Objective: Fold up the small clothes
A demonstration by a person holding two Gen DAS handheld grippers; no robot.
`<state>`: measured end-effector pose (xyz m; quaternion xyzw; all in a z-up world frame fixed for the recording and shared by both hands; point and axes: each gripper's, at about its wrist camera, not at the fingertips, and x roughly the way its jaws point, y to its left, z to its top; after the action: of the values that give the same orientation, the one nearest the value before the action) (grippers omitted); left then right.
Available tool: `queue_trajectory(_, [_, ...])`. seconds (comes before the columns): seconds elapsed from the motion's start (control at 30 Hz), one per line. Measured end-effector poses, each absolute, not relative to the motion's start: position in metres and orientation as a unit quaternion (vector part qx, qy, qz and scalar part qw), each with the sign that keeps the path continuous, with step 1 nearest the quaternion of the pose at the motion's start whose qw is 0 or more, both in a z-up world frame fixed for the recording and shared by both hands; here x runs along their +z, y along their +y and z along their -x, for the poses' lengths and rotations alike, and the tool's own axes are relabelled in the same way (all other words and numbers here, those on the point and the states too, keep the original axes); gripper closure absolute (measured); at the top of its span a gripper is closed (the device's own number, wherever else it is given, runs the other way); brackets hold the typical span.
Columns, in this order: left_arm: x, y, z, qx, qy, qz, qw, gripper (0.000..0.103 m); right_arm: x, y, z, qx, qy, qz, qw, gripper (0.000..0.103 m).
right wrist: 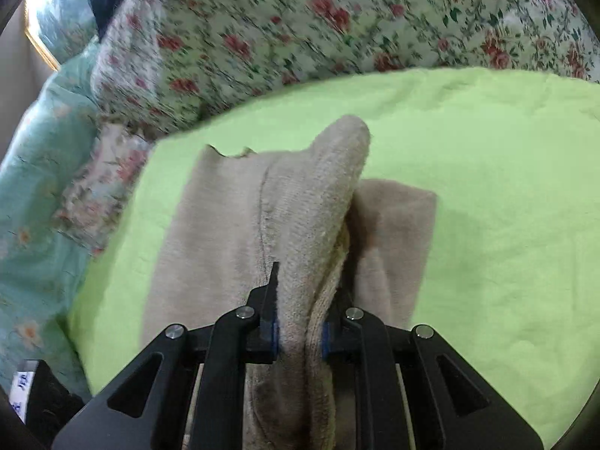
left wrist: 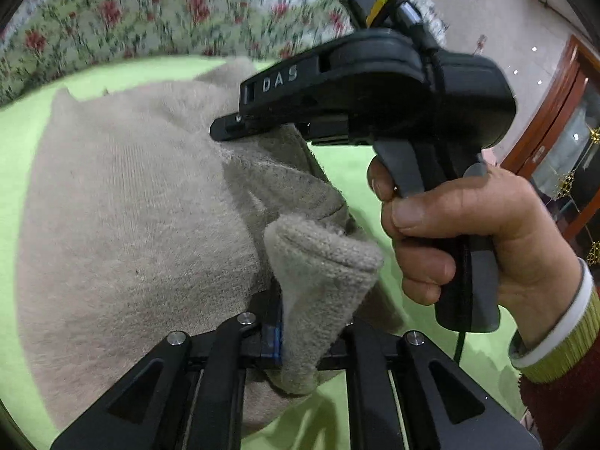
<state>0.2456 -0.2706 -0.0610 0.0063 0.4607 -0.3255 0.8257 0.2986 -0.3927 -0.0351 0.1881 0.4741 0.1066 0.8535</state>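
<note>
Lying on the lime-green sheet (right wrist: 487, 187) beside a floral quilt (right wrist: 300, 18): beige knit garment (right wrist: 210, 232), edge lifted. Pinching a folded fabric ridge between nearly closed fingers: left gripper (left wrist: 300, 341) and right gripper (right wrist: 298, 332).

Even light; blurred, fisheye-warped edges

My left gripper (left wrist: 300, 341) and right gripper (right wrist: 300, 332) are both clamped on cloth. My right hand (left wrist: 468, 232) squeezes the right gripper's handle.
</note>
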Motion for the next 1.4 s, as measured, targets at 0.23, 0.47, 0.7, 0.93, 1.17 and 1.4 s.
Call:
queue_trajectory(0.23, [-0.057, -0.248, -0.228, -0.340, 0.477, 0.001, 0.810, 0.050, -0.044, -0.413, -0.274, 0.071, 0.463, -0.215, 0.857, 0.074])
queue_trajectory(0.47, [-0.019, -0.188, -0.200, -0.339, 0.448, 0.040, 0.826, 0.020, -0.025, -0.419, -0.225, 0.051, 0.434, -0.227, 0.870, 0.029])
queue_trajectory(0.7, [-0.021, -0.133, -0.239, -0.271, 0.461, 0.074, 0.842, 0.015, -0.041, -0.411, -0.210, 0.081, 0.460, -0.253, 0.847, 0.025])
queue_trajectory(0.93, [-0.066, -0.102, -0.309, -0.258, 0.501, 0.144, 0.813, 0.014, -0.060, -0.410, -0.226, 0.094, 0.472, -0.265, 0.835, 0.025])
queue_trajectory(1.17, [-0.094, -0.110, -0.342, -0.315, 0.509, 0.187, 0.779, 0.028, -0.080, -0.404, -0.251, 0.130, 0.489, -0.309, 0.805, 0.054])
queue_trajectory(1.4, [-0.060, -0.105, -0.316, -0.326, 0.480, 0.153, 0.800, 0.058, -0.054, -0.381, -0.230, 0.121, 0.462, -0.313, 0.821, 0.069])
